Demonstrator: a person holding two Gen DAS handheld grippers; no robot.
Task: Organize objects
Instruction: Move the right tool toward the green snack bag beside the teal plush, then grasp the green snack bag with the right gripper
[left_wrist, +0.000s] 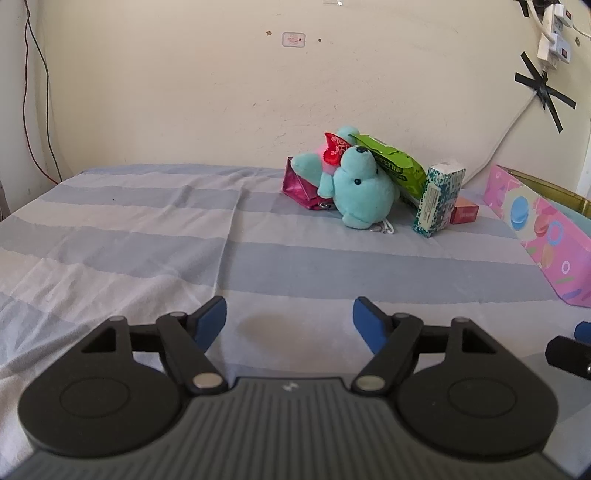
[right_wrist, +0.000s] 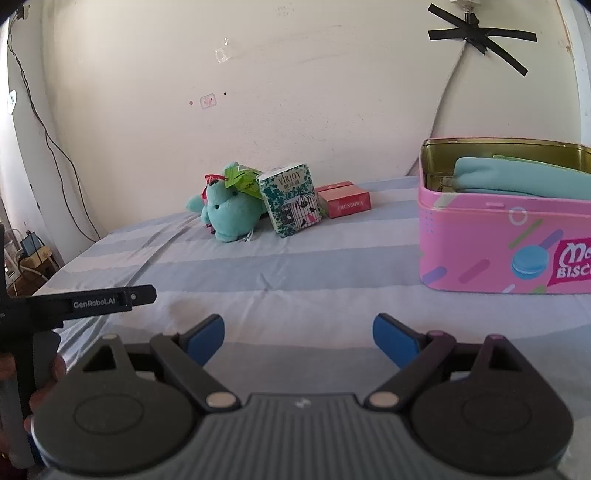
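Note:
A teal plush bear (left_wrist: 364, 192) (right_wrist: 231, 214) lies at the far side of the striped bed with a green snack bag (left_wrist: 395, 162) (right_wrist: 243, 179) leaning on it. Beside them stand a patterned tissue pack (left_wrist: 437, 197) (right_wrist: 291, 199), a red carton (left_wrist: 464, 214) (right_wrist: 345, 199) and a magenta foil pouch (left_wrist: 301, 184). A pink biscuit tin (right_wrist: 491, 240) (left_wrist: 543, 229) sits at the right with a teal cloth (right_wrist: 517, 179) inside. My left gripper (left_wrist: 290, 321) and right gripper (right_wrist: 298, 338) hover open over the sheet, well short of the pile, nothing between their blue pads.
The blue-and-white striped sheet (left_wrist: 147, 229) has a crease running down its left half. A cream wall (left_wrist: 221, 92) backs the bed, with cables at the left and taped wires at upper right. A hand (right_wrist: 44, 391) holds the left gripper's black handle at the right wrist view's left edge.

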